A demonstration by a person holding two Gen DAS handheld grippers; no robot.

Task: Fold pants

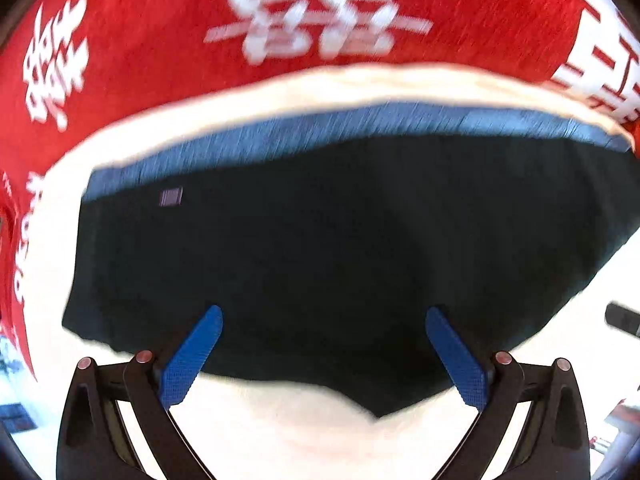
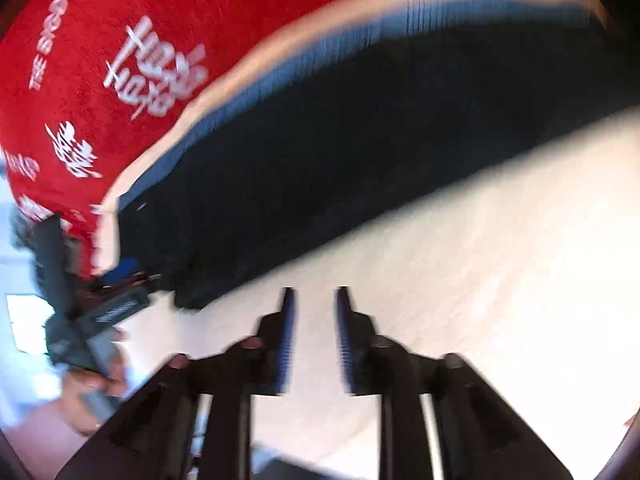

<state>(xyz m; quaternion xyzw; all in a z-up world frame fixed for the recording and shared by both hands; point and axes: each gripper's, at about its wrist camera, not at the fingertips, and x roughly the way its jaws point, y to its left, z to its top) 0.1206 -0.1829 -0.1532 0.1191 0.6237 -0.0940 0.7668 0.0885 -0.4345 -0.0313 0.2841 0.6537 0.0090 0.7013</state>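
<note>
The place looked like a home, most likely a bedroom. A soft cream sheet covered a wide surface like a bed. Beside it lay a red blanket of fuzzy cloth with white Chinese characters, the kind used at weddings. Dark pants lay flat on the sheet.

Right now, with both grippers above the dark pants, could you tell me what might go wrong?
1. The right gripper hangs over bare white cover, beside the pants; closing there would likely catch nothing.
2. The left gripper stands wide open over the pants' middle, so it may bunch up several layers.
3. Both views are blurred, so aim may drift.
</note>
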